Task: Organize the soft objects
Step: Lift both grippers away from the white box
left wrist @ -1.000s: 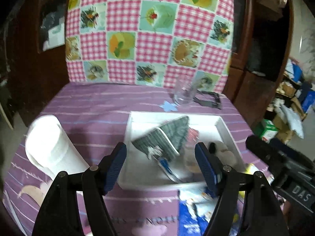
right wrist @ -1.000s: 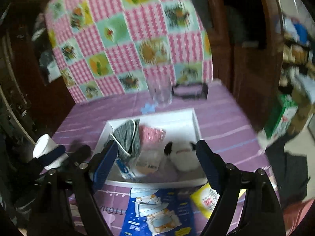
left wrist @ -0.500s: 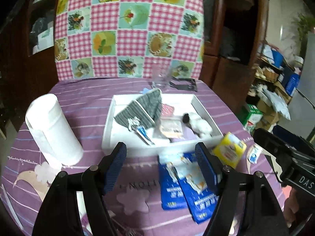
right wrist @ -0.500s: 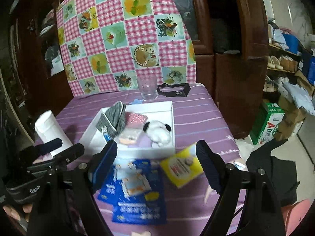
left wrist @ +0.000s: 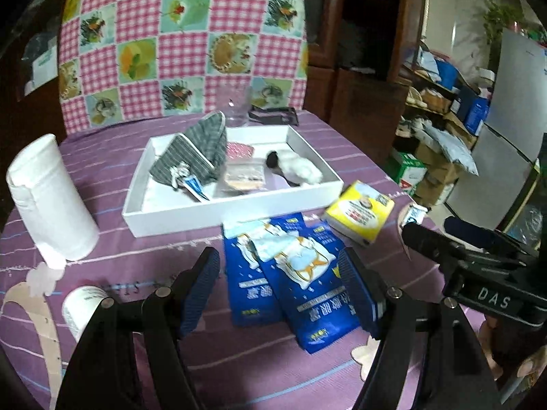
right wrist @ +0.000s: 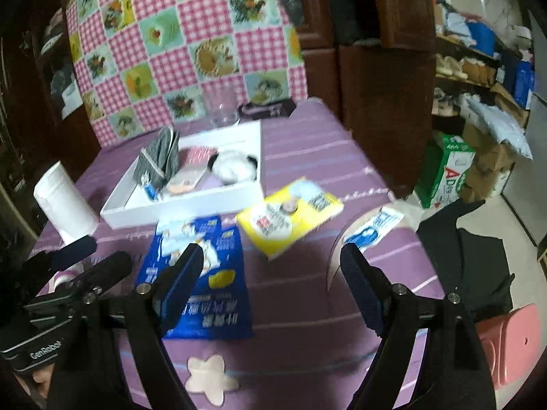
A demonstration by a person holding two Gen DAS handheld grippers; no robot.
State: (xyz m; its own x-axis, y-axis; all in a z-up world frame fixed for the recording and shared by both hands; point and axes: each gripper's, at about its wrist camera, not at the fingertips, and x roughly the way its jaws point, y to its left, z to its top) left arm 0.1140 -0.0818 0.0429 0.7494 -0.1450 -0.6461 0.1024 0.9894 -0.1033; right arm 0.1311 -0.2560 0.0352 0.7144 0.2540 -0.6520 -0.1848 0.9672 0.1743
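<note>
A white tray (left wrist: 236, 205) on the purple table holds a grey striped pouch (left wrist: 201, 150), a pink checked cloth (left wrist: 241, 150), a clear packet (left wrist: 244, 176) and a white-and-black plush toy (left wrist: 301, 169). In front of it lie blue tissue packs (left wrist: 290, 273) and a yellow pack (left wrist: 359, 210). My left gripper (left wrist: 282, 287) is open and empty above the blue packs. My right gripper (right wrist: 273, 273) is open and empty, over the table near the blue packs (right wrist: 201, 266) and the yellow pack (right wrist: 287, 215). The tray (right wrist: 191, 201) lies beyond.
A white paper roll (left wrist: 51, 198) stands left of the tray. A small white bottle (left wrist: 83, 307) lies near the front left. A clear glass (left wrist: 237, 109) and a black object (left wrist: 273, 114) stand behind the tray. A small sachet (right wrist: 372, 229) lies near the table's right edge.
Both grippers have pulled back from the tray toward the table's front. The blue and yellow packs now lie in full view ahead. Both stay open.
</note>
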